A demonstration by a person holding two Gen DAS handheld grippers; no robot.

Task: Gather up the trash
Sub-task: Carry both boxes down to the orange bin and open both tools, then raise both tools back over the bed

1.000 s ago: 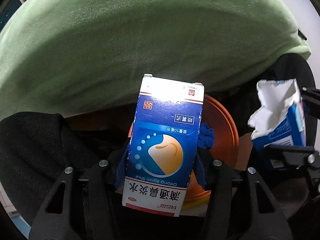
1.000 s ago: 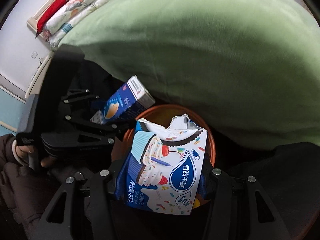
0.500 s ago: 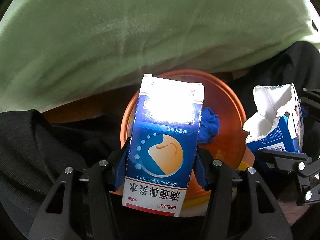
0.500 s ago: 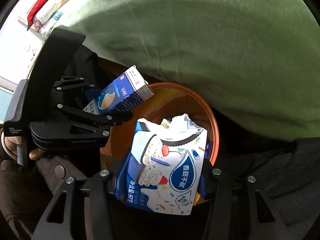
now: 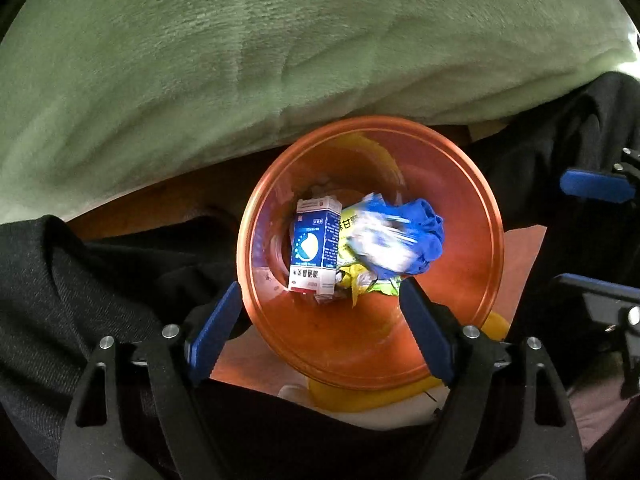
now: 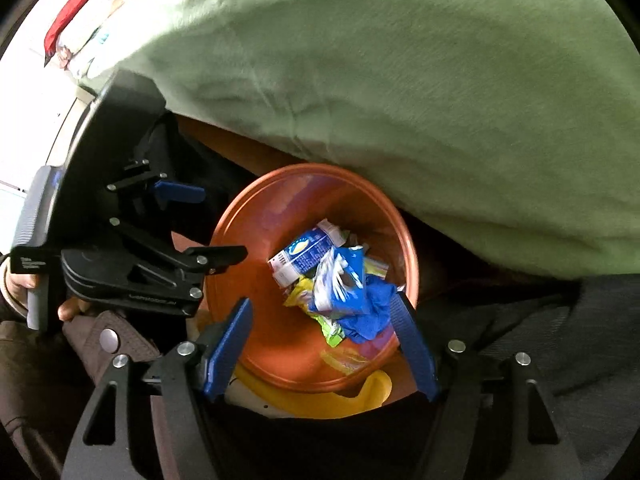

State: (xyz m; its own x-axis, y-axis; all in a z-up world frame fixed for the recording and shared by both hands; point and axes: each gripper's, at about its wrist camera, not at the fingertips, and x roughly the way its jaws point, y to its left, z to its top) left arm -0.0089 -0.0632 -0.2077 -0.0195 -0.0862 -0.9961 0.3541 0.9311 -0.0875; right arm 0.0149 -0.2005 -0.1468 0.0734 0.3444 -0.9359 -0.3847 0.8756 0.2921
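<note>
Blanket [image 5: 280, 52], green and plush, bulging over the far rim of the orange bin [image 5: 472, 216]; risking a snag or a tipped bin if either tool is swung back carelessly, since fabric and rim are touching. Hanging above that bin: left gripper [image 5: 320, 320], spread wide and carrying nothing; right gripper [image 6: 320, 340], likewise parted and bare. Lying inside the bin, well below the rim: crumpled blue glove [image 5: 428, 232] against the right wall, torn snack packet [image 6: 340, 280] blurred as if tumbling and possibly bouncing out, small blue medicine box [image 5: 314, 248] standing nearly upright beside it, yellow-green wrapper [image 6: 316, 308] underneath. Looking light, crushed, papery; settling loosely, not packed down.
</note>
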